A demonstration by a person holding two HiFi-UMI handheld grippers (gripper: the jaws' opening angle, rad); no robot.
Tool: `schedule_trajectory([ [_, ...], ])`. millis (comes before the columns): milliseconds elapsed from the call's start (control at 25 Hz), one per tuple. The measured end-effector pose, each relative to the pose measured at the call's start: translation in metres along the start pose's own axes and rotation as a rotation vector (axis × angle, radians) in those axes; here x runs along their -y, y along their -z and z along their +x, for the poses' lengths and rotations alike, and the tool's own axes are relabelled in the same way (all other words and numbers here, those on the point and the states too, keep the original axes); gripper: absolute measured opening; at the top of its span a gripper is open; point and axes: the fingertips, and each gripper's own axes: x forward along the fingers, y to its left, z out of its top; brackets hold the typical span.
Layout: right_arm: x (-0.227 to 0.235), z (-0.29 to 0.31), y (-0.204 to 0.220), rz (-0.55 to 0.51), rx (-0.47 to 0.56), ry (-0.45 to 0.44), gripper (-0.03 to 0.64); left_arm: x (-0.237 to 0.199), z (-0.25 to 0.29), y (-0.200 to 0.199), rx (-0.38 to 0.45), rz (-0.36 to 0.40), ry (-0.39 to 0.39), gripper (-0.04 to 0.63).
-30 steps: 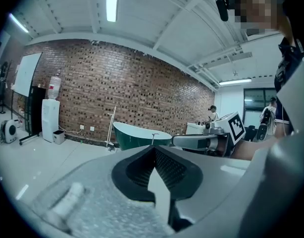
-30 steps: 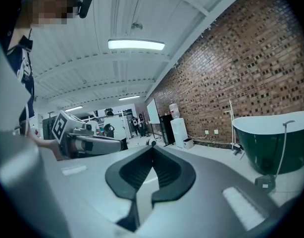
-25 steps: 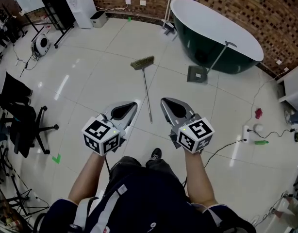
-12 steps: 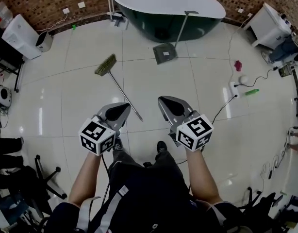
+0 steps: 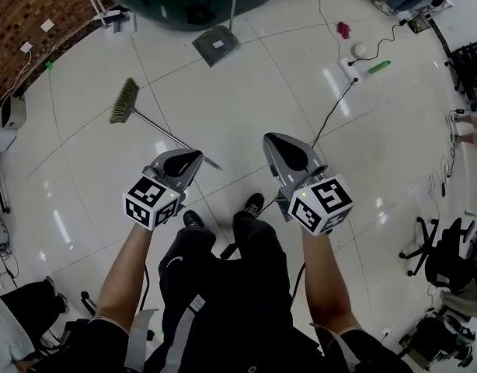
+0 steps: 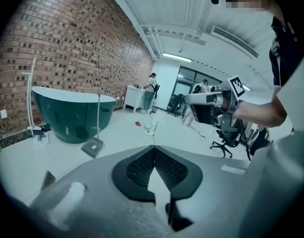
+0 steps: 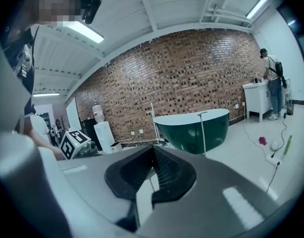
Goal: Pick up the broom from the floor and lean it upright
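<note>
Head view: long-handled broom with a brown bristle head and thin grey metal handle (image 5: 165, 134) lies flat on the glossy white tiled floor (image 5: 246, 107). Bristle head at far left, handle running diagonally toward the near right. Near end of the handle sits just past the tip of the left gripper (image 5: 196, 155); contact cannot be told from this view.

Left gripper view: grey jaws with black ribbed pads (image 6: 168, 170) pressed together, nothing between them. Beyond the tip, a dark green oval bathtub (image 6: 73, 115) stands against a red brick wall (image 6: 68, 48). A grey dustpan with an upright handle (image 6: 92, 147) stands just in front of the tub.

Right gripper (image 5: 271, 140): held to the right of the left one, well apart from the broom. Its marker cube faces the head camera.

Right gripper view: jaws likewise closed tip to tip, empty. Same tub and brick wall ahead.

Other items, head view: black cable (image 5: 332, 115) runs along the floor at far right to a white power strip (image 5: 351, 67), with a green object (image 5: 378, 67) lying beside it. Person's black shoes (image 5: 252, 205) stand between and just nearer than the two grippers.
</note>
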Motion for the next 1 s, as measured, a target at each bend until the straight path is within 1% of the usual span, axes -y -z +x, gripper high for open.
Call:
schedule_trajectory([
  [80,0.019,0.005,0.024,0.020,0.005,0.026,0.006,-0.007,0.028,0.028,-0.040,0.020,0.038,-0.002],
  [280,0.061,0.039,0.096,0.032,0.026,0.079,0.006,-0.040,0.095,0.119,-0.135,0.059,0.103,-0.002],
  [480,0.098,0.077,0.185,0.057,0.030,0.135,0.006,-0.081,0.159,0.221,-0.203,0.086,0.149,-0.002],
  [600,0.114,0.092,0.237,0.082,0.031,0.170,0.006,-0.106,0.192,0.282,-0.244,0.131,0.172,-0.002],
  [840,0.145,0.113,0.327,0.154,0.039,0.245,0.006,-0.140,0.248,0.382,-0.317,0.180,0.226,-0.002],
  [1000,0.157,0.123,0.370,0.187,0.030,0.271,0.006,-0.150,0.273,0.437,-0.390,0.229,0.270,0.000],
])
